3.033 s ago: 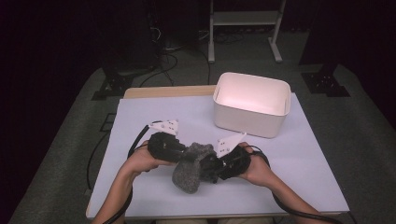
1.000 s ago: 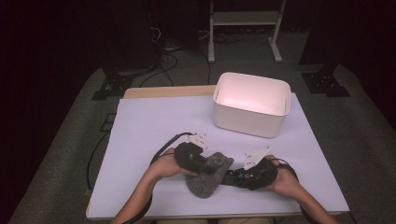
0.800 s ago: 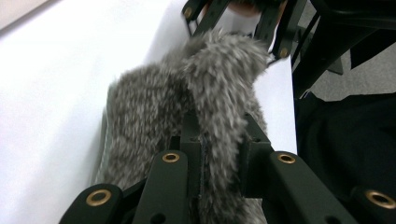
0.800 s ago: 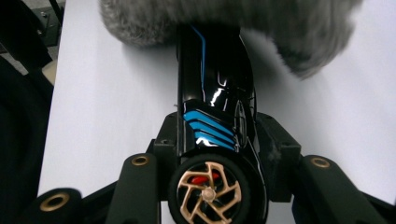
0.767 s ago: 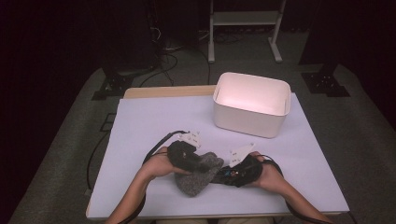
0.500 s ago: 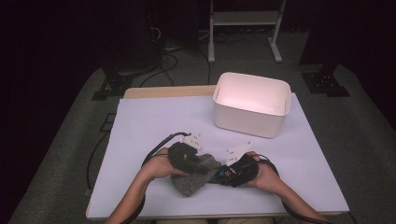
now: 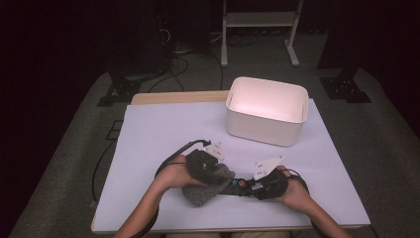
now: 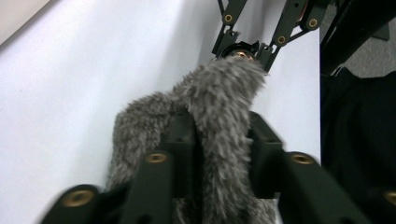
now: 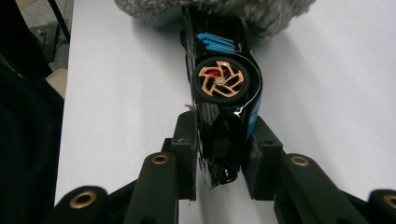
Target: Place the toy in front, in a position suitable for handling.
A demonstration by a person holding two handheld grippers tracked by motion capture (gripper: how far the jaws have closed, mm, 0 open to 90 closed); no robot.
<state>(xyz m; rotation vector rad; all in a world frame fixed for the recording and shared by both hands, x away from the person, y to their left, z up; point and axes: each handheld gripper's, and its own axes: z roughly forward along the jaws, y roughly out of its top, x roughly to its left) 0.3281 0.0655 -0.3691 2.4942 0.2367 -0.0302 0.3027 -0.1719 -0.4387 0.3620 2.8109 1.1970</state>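
A grey furry pouch (image 7: 204, 192) lies at the table's front edge, and my left gripper (image 7: 221, 174) is shut on a fold of its fur (image 8: 219, 107). Its jaws have eased slightly wider, fur still pinched between them. A black toy car (image 9: 224, 79) with blue stripes and a gold wheel lies on its side, and my right gripper (image 9: 223, 151) is shut on its near end. Those jaws have just been closing on the car (image 7: 237, 183). The car's far end disappears under the fur (image 9: 243, 7). In the left gripper view the right gripper (image 8: 243, 46) faces me from behind the pouch.
A white rectangular bin (image 7: 267, 116) stands open on the far right of the white table (image 7: 163, 129). The person's forearms come in from the front edge. Cables trail from both grippers. Stands and cables sit on the dark floor beyond.
The right hand has shifted left, bringing the car up to the pouch. The pouch and left hand have settled slightly left and lower.
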